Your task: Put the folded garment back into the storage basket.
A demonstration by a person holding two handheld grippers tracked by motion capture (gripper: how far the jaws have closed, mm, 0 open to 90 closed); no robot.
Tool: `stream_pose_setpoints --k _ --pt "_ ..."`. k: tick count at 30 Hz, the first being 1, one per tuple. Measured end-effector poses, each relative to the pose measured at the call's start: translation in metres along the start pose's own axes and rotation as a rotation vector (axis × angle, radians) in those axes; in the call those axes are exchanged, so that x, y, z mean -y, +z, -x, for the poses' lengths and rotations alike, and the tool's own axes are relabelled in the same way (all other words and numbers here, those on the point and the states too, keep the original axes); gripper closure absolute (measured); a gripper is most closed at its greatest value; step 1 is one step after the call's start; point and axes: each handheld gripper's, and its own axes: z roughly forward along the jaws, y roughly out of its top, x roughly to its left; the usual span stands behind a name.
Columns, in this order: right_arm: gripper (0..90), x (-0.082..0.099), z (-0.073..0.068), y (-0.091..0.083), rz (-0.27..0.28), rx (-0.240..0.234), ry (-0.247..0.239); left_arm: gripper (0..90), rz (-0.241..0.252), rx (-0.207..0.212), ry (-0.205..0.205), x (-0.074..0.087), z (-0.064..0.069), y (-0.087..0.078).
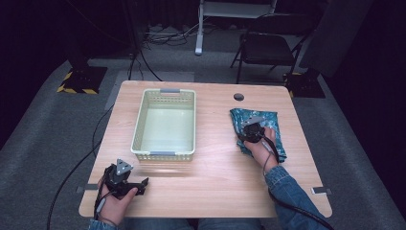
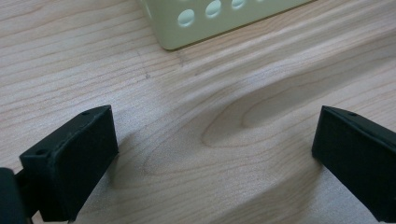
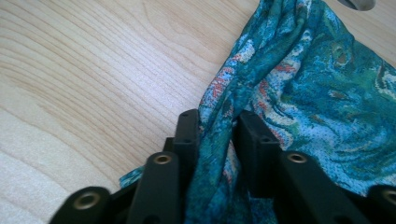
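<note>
My right hand-held gripper (image 3: 216, 135) pinched a fold of teal patterned cloth (image 3: 303, 88) on the surface (image 3: 93, 70) — left hand-held gripper (image 2: 210, 158) stood released, jaws wide.

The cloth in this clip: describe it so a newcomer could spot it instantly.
On the wooden table, look right of the pale basket, near the round hole. The cloth lies crumpled there, pinched by the right gripper. It alone is teal and patterned.
</note>
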Motion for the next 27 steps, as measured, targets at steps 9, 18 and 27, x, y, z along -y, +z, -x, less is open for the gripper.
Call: stream_pose_setpoints --k 9,18,27 --pt "80.5 -0.004 -0.004 0.000 -0.036 0.041 -0.012 0.3 0.000 0.000 0.000 0.000 0.000 0.000" --pt "82.0 -0.006 0.000 -0.004 -0.034 0.023 0.053 0.3 0.000 0.000 0.000 0.000 0.000 0.000" --pt "82.6 -0.022 0.012 -0.033 0.022 0.054 0.086 0.4 0.000 0.001 0.000 0.000 0.000 0.000"
